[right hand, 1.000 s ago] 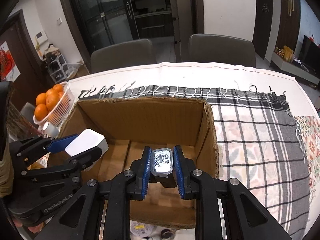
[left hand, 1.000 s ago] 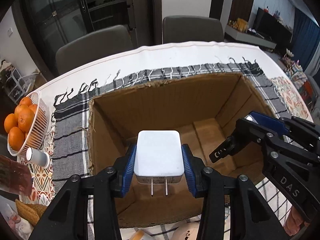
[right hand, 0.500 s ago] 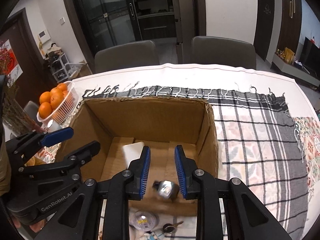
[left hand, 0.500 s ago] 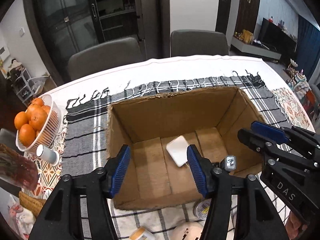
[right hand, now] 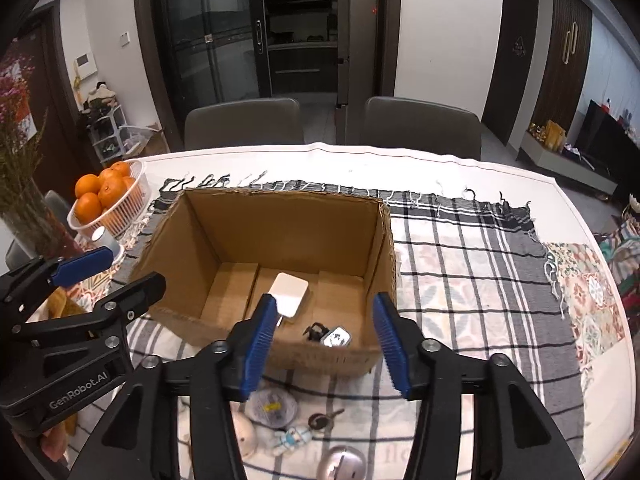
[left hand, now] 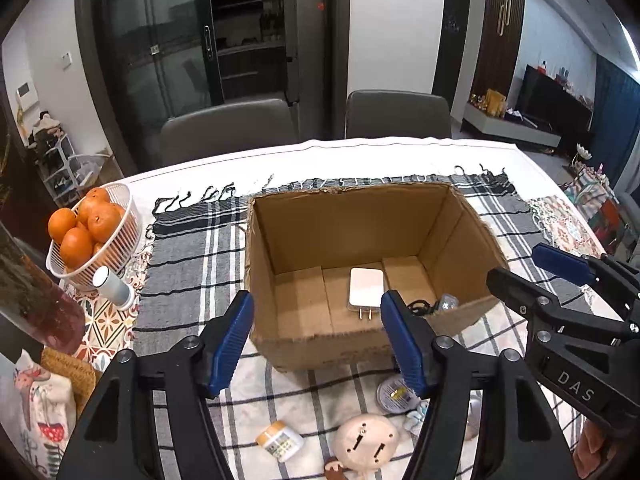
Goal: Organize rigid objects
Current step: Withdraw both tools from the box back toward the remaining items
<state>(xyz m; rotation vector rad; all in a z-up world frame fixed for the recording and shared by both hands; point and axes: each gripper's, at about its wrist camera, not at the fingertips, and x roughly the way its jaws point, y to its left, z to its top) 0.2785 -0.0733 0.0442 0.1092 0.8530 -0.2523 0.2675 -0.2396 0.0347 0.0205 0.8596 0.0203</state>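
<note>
An open cardboard box (left hand: 460, 236) (right hand: 384, 248) stands on the checked cloth. A white plug adapter (left hand: 365, 290) (right hand: 290, 292) lies flat on its floor. A small silver and black light (right hand: 334, 337) (left hand: 447, 303) lies in the box's near right corner. My left gripper (left hand: 316, 344) is open and empty, raised before the box's near wall. My right gripper (right hand: 324, 340) is open and empty, also above the near wall; it shows at the right in the left wrist view (left hand: 520, 268).
Loose items lie on the cloth in front of the box: a round tin (right hand: 272, 406) (left hand: 394, 392), a small jar (left hand: 280, 440), a round cream toy (left hand: 366, 436), a key ring (right hand: 320, 420), a silver dome (right hand: 340, 462). A basket of oranges (left hand: 116, 240) and a vase (left hand: 40, 308) stand left.
Both grippers let go of their objects, which dropped into the box. Both grippers opened wide and pulled back and up from the box.
</note>
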